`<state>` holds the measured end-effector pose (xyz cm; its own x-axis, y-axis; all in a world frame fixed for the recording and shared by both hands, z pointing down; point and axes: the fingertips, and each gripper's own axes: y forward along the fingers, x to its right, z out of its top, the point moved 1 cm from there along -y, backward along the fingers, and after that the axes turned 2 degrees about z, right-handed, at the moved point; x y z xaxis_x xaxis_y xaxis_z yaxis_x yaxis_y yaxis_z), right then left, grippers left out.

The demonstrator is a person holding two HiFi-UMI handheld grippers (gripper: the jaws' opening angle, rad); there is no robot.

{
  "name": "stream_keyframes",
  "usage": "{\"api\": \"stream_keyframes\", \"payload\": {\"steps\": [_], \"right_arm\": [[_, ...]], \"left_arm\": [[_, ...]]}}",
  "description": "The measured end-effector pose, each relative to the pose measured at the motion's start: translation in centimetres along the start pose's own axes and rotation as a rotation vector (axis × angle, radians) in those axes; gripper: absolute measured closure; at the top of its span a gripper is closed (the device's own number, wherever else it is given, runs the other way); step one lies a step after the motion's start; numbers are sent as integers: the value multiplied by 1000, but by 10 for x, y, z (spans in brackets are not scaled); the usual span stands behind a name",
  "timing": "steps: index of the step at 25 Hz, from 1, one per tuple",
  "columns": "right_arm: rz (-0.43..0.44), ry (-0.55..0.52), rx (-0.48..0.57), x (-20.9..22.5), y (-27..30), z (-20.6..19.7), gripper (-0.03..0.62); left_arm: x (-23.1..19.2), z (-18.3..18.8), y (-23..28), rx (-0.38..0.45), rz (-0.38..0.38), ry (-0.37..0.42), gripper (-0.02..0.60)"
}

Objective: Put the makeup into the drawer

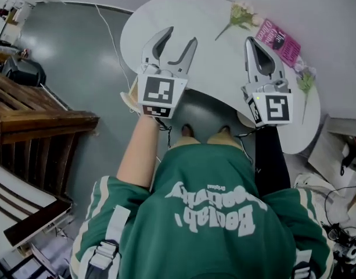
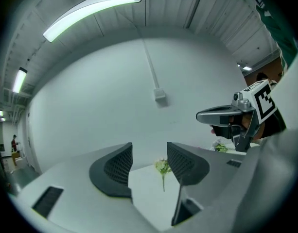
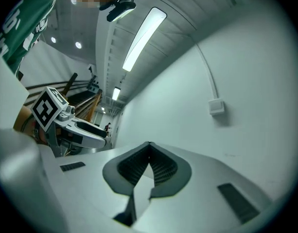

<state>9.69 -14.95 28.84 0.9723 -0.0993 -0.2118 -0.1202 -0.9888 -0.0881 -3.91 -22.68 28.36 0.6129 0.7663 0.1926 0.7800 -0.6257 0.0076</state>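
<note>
Green sweatshirt point(image 1: 212, 214) w/ white print sits nearest. Over the white rounded table point(image 1: 212, 74), left gripper point(image 1: 180, 35) has jaws wide apart, empty; right gripper point(image 1: 251, 40) has jaws closed on nothing. Flat pink rectangular pack point(image 1: 277, 42) w/ white lettering, seemingly the makeup, lies on the table just beyond the right gripper, nr a pale flower sprig point(image 1: 238, 15).

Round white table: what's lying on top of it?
A pale flower sprig, a pink printed card and a second flower sprig. The left gripper and right gripper cover some tabletop.
</note>
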Motion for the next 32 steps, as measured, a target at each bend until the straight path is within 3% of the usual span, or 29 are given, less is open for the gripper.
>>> {"api": "stream_keyframes", "payload": {"steps": [13,22,27,29,32], "right_arm": [[-305,-23,-24,176,-152,-19,585],[-457,-36,-38,238,-244,-24,585],[-522,-25,-40,253,-271,-28,585],[-532,-21,-48,256,-278,-31,585],[-565,-10,-63,262,-294,-37,585]], "left_arm": [[213,42,109,81,-303,9,344],[322,53,135,101,-444,10,343],[359,49,143,91,-524,23,342],[373,46,148,84,-557,65,343],[406,19,152,41,-673,232,342]]}}
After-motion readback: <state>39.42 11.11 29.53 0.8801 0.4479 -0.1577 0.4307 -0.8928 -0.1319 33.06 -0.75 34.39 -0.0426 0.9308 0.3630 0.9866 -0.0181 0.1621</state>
